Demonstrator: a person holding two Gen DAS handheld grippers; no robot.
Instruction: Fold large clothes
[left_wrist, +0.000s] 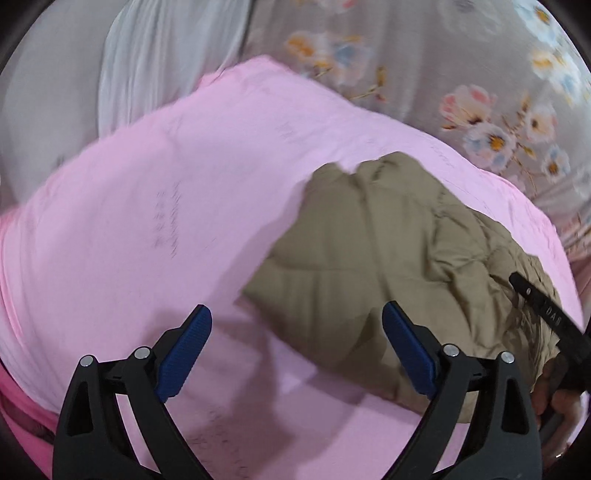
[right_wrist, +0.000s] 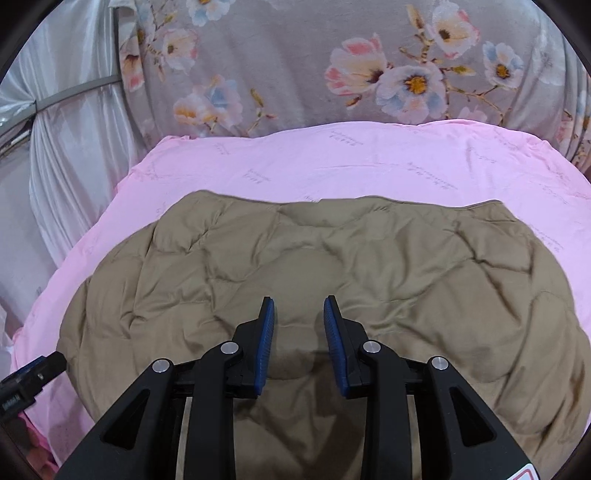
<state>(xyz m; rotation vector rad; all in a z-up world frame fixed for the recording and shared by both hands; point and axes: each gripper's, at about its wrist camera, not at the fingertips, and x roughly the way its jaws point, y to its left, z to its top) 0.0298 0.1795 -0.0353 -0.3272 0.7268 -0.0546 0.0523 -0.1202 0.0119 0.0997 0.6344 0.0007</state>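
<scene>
Two wrist views, one moment. Largest item: grey floral fabric (right_wrist: 295, 74) filling the background, with pink, blue and white blossoms. White satin drape (right_wrist: 74, 166) hangs at the left edge, gathered by a grey band.

Pink sheet (right_wrist: 369, 162) covers the work surface in front of the floral fabric; faint printed lettering repeats across it. Left wrist view is motion-blurred, sheet still readable.

Tan quilted garment (right_wrist: 332, 258) lies spread on the pink sheet, stitched in puffy panels, far edge roughly straight, near part running under the right gripper. In the left view the same garment sits to the right of centre, more rumpled, its edge reaching toward the left tool's right finger.

Right gripper (right_wrist: 298, 306): blue pads parted by a narrow gap, nothing pinched between them, tips poised over the garment's middle; contact with the fabric cannot be determined.

Left gripper (left_wrist: 297, 321): fingers spread wide, holding nothing, positioned over the pink sheet just beside the garment's left edge.
</scene>
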